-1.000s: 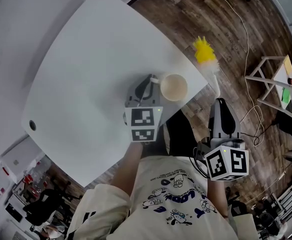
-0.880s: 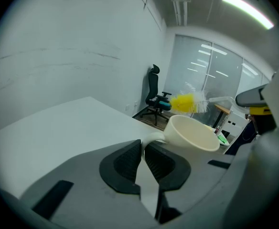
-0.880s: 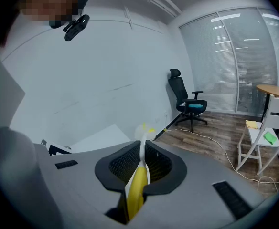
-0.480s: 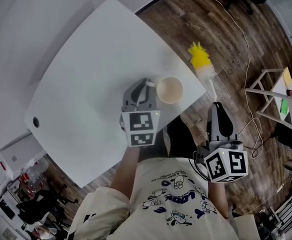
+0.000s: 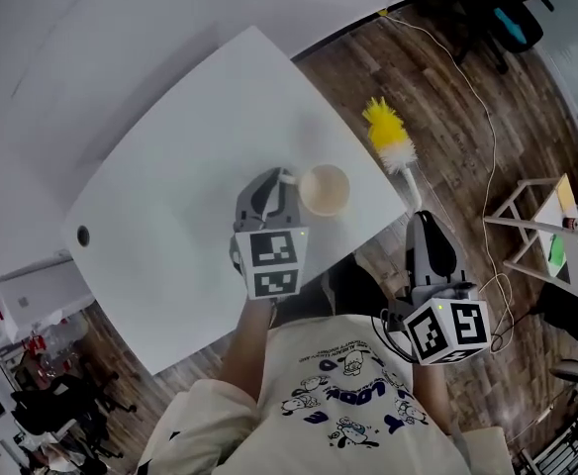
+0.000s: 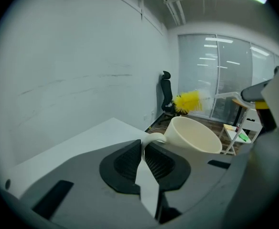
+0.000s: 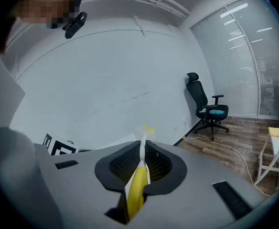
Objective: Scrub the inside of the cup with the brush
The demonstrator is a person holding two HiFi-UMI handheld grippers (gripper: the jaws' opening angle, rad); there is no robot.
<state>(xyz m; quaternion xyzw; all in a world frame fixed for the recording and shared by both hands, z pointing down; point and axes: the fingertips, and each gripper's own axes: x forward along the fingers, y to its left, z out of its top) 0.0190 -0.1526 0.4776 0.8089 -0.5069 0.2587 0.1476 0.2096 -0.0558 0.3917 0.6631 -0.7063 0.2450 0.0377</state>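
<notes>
A cream cup hangs over the white table's near right corner, held by its handle in my left gripper, which is shut on it. In the left gripper view the cup tilts with its mouth up and to the right, its handle pinched between the jaws of the left gripper. My right gripper is shut on the handle of a brush with a yellow and white bristle head, held out past the table's edge to the right of the cup. The brush handle runs between the right gripper's pads.
Wooden floor lies right of the table with a white cable across it. An office chair stands at the far right. A white stand sits near the right edge. A small dark hole marks the table's left corner.
Both grippers, cup and brush have drifted left and up in the head view as the view shifted. The brush head stays right of the cup, about equally far away.
</notes>
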